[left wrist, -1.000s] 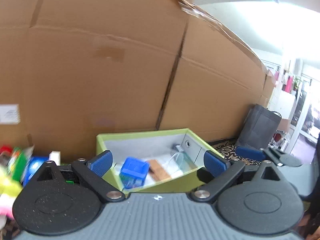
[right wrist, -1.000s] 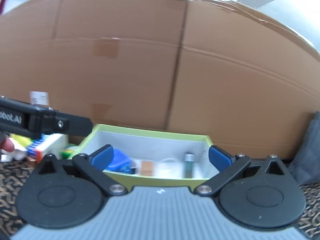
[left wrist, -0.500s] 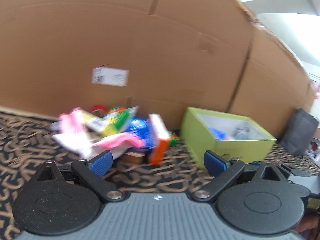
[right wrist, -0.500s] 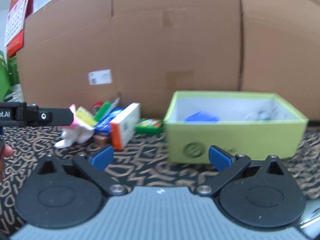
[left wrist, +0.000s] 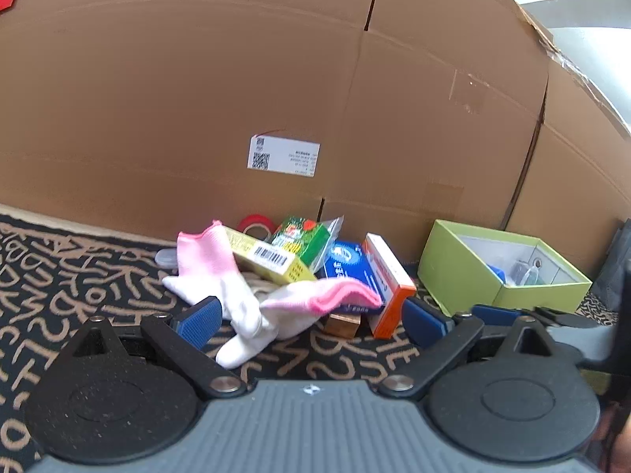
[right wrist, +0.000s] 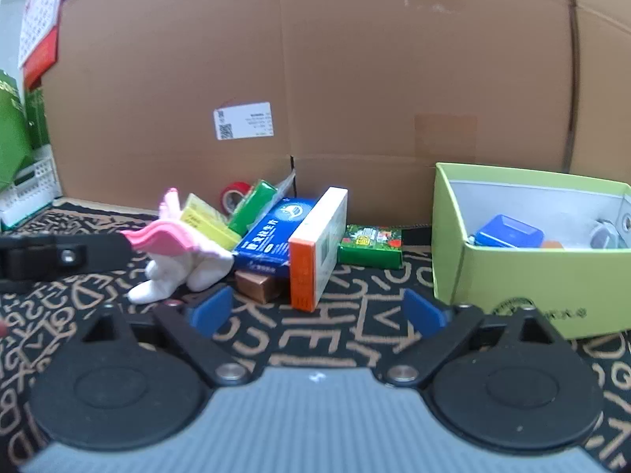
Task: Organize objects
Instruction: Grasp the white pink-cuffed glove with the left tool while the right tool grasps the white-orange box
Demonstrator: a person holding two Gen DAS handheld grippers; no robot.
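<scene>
A heap lies on the rug against the cardboard: pink-and-white gloves (left wrist: 221, 276) (right wrist: 177, 260), a yellow box (left wrist: 268, 260), a green packet (left wrist: 303, 240), a blue box (right wrist: 272, 236), a white-and-orange box (right wrist: 315, 244), a small brown box (right wrist: 260, 287) and a red tape roll (right wrist: 234, 195). My left gripper (left wrist: 311, 321) hangs open just before the gloves, nothing between its fingers. My right gripper (right wrist: 315, 311) faces the white-and-orange box; its jaws are closing on empty air. The lime green box (right wrist: 512, 276) to the right holds a blue item (right wrist: 508, 230).
A tall cardboard wall (left wrist: 197, 79) closes off the back. A small green box (right wrist: 370, 246) lies between the heap and the lime box. The patterned rug (right wrist: 347, 327) covers the floor. A white basket (right wrist: 27, 189) stands far left, a grey bag (left wrist: 615, 272) far right.
Both views swung left and sank, from looking into the lime box to facing the heap on the rug. The right gripper's pads stand slightly closer together than before.
</scene>
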